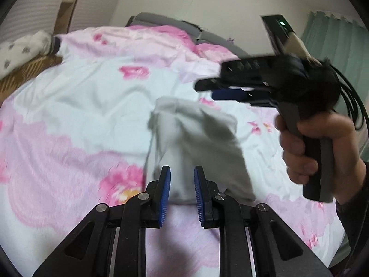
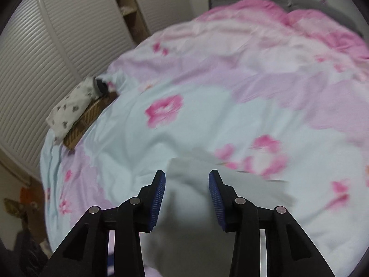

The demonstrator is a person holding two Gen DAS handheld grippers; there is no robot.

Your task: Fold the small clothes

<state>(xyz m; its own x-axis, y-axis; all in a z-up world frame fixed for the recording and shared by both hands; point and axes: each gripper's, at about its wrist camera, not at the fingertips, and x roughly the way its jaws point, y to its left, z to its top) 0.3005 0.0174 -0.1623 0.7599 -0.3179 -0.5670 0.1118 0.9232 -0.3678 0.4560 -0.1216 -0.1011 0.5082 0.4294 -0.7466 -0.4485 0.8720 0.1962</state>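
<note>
A small pale grey garment (image 1: 191,138) lies rumpled on the floral quilt (image 1: 80,97), blurred by motion. My left gripper (image 1: 182,173) is open, its blue pads just above the garment's near edge, nothing between them. My right gripper (image 1: 207,90) shows from the side at the upper right, held in a hand, above the garment's far end. In the right wrist view the right gripper (image 2: 186,177) is open over the same grey garment (image 2: 196,207), which lies below and between the fingers; I cannot tell if it touches them.
The quilt (image 2: 207,92) covers a bed with a grey headboard (image 1: 161,20) at the back. A white spotted cloth (image 2: 69,110) lies on a wooden edge at the left, by slatted doors (image 2: 46,46). A green curtain (image 1: 341,37) hangs at the right.
</note>
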